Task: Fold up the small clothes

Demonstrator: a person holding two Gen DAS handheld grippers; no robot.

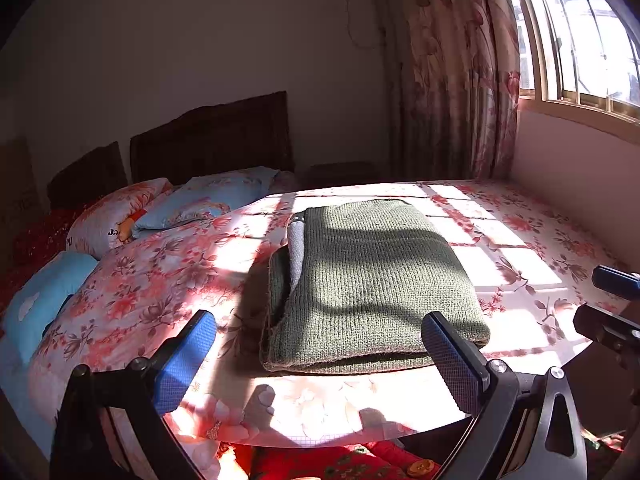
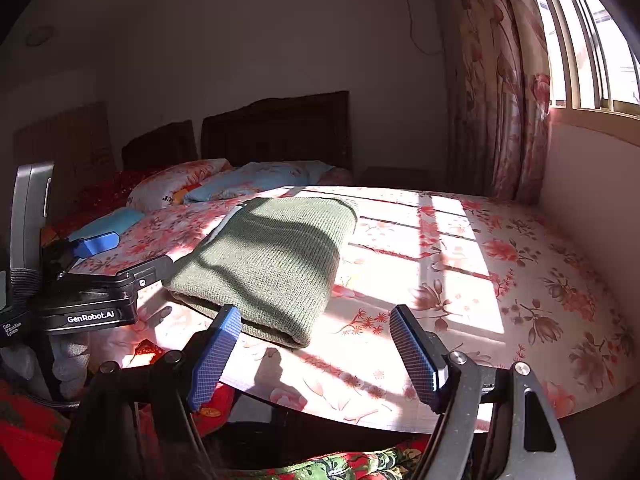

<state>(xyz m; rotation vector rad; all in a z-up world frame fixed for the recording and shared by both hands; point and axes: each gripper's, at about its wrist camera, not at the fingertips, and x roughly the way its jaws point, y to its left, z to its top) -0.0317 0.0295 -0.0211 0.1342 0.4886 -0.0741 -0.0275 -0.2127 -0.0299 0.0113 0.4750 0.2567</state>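
On left gripper (image 2: 102, 246): "GenRobot.AI" label (image 2: 91, 316)

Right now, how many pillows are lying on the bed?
3 visible: a floral orange-white pillow near the headboard, a pale blue patterned pillow beside it, and a plain light-blue pillow at the bed's left edge. Others may be hidden.

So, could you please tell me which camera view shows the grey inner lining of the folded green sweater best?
The left wrist view: the grey lining shows clearly along the left edge of the green sweater. The right wrist view shows only a thin pale sliver at the sweater's far left edge.
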